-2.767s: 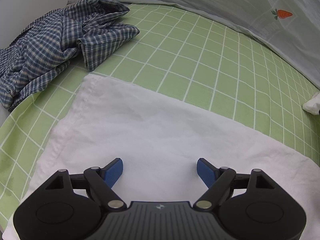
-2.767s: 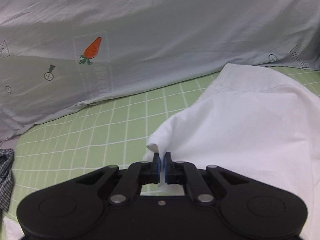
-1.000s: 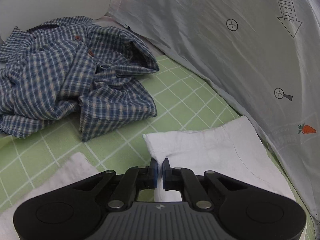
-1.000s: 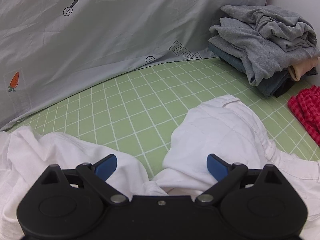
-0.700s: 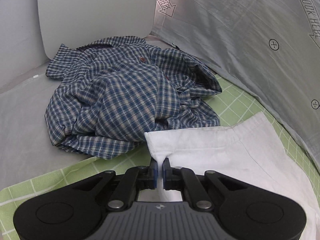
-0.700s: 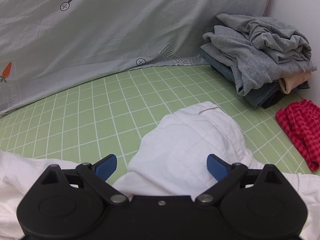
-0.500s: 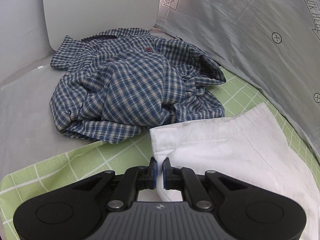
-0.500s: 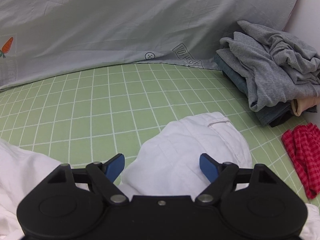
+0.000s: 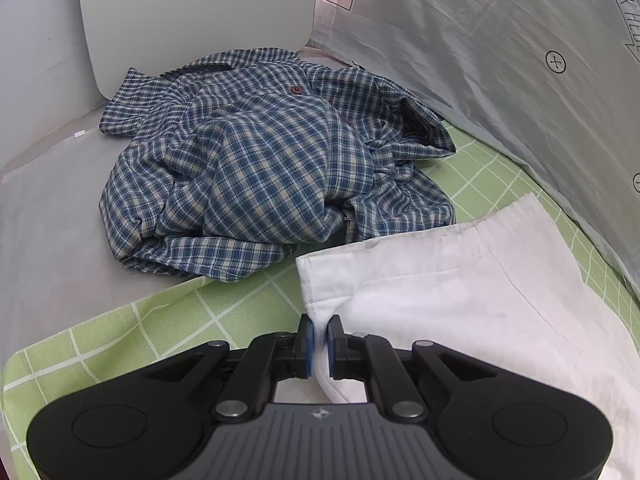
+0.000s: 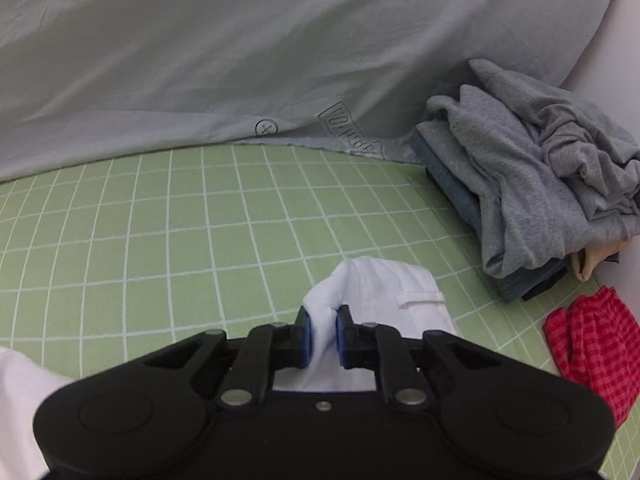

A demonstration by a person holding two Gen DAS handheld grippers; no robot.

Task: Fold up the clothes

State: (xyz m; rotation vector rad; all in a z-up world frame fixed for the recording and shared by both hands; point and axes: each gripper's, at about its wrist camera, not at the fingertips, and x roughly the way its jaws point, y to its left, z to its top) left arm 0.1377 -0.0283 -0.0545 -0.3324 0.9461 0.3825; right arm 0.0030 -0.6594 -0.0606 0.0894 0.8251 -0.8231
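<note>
My left gripper (image 9: 319, 340) has its jaws pinched tight on the edge of the white garment (image 9: 452, 296), just below its near corner, with only a thin fold of cloth between the blue pads. From there the garment spreads away to the right across the green checked mat (image 9: 152, 332), its seamed hem running toward the far right. Just beyond that hem lies the crumpled blue plaid shirt (image 9: 256, 176), partly on the mat and partly on the grey surface (image 9: 48, 240) to the left; I cannot tell whether shirt and hem touch. A white board (image 9: 192, 12) stands behind the shirt, and a pale grey printed sheet (image 9: 500, 60) slopes down along the right. My right gripper (image 10: 322, 334) has its jaws closing on a bunched hump of the same white cloth (image 10: 384, 288), and the pads already press it from both sides. A small flap shows on the cloth just right of the jaws. Ahead of it the mat (image 10: 200, 220) lies bare up to the grey sheet (image 10: 280, 48). Off to the right sits a stack of folded grey clothes (image 10: 532, 184), well apart from the garment, and nearer me at the right edge a red checked cloth (image 10: 588, 340).
</note>
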